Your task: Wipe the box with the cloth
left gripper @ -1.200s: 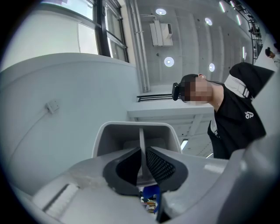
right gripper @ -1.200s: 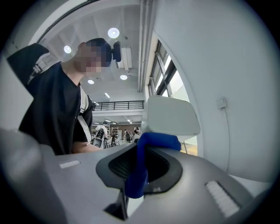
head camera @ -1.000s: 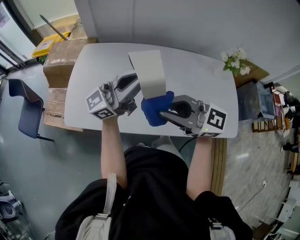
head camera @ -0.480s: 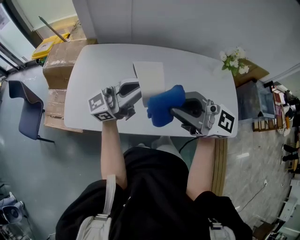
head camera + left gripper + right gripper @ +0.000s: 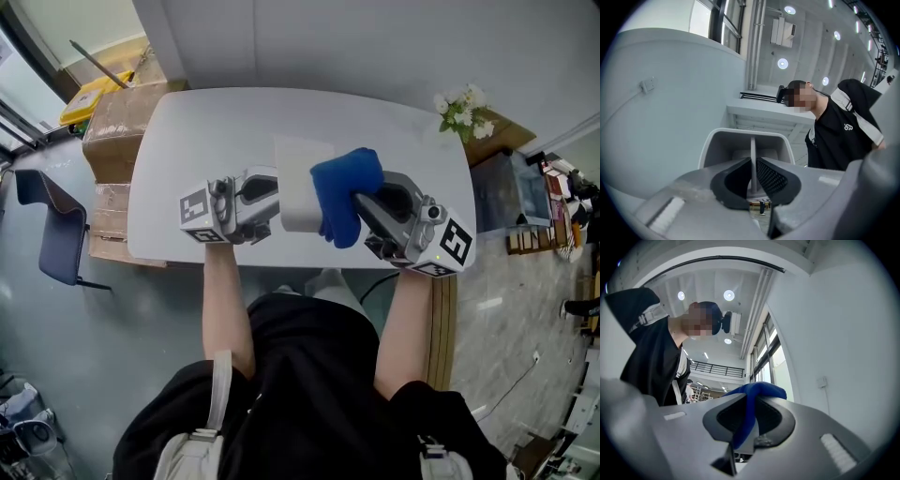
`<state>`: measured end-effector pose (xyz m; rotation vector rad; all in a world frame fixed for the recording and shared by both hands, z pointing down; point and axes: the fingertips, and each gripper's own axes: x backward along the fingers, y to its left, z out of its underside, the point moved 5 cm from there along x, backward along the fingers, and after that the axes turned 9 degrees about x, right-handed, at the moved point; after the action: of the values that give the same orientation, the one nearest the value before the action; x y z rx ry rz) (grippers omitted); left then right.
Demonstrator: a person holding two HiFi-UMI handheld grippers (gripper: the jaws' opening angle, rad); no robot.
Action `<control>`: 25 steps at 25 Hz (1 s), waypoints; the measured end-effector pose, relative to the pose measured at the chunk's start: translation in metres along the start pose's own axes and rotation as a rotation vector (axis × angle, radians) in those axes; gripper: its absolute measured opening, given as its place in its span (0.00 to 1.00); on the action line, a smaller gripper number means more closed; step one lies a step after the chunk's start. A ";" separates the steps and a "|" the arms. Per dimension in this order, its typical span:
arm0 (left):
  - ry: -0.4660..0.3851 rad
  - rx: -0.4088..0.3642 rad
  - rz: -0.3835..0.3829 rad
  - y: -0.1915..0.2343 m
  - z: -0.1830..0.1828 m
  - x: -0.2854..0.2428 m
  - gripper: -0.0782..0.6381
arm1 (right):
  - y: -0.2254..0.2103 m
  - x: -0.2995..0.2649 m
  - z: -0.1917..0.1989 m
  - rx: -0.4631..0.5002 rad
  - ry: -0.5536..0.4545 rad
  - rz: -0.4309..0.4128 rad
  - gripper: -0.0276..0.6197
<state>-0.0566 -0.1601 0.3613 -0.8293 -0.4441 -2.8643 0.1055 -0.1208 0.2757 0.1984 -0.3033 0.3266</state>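
box (image 5: 295, 183), right side behind cloth (image 5: 345, 192), far edge seemingly indistinct

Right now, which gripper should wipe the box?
The right gripper: it pinches the soft blue cloth by the white box. The left gripper is clamped on the box's wall, steadying it.

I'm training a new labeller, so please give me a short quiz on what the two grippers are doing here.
1. True or false: the left gripper is open and empty.
2. The right gripper holds: A) a sponge B) a blue cloth C) a brush.
3. Fill in: white ____ stand beyond the far right corner of the table.

Key:
1. False: its jaws are clamped on a wall of the white box.
2. B.
3. Flowers.
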 end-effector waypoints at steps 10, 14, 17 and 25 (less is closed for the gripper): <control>0.009 0.000 0.032 -0.017 -0.003 -0.004 0.16 | -0.018 0.005 0.010 0.032 0.069 0.224 0.12; 0.015 -0.011 0.013 -0.019 -0.004 0.000 0.16 | -0.025 0.004 0.019 0.055 0.139 0.302 0.12; 0.033 -0.028 -0.006 -0.019 -0.002 0.002 0.16 | -0.028 0.005 0.028 0.069 0.196 0.351 0.12; 0.002 -0.042 -0.056 -0.020 -0.007 0.004 0.16 | -0.025 0.007 0.050 0.111 0.349 0.400 0.12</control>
<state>-0.0679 -0.1431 0.3530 -0.8341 -0.4148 -2.9347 0.1072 -0.1540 0.3207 0.1849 0.0245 0.7650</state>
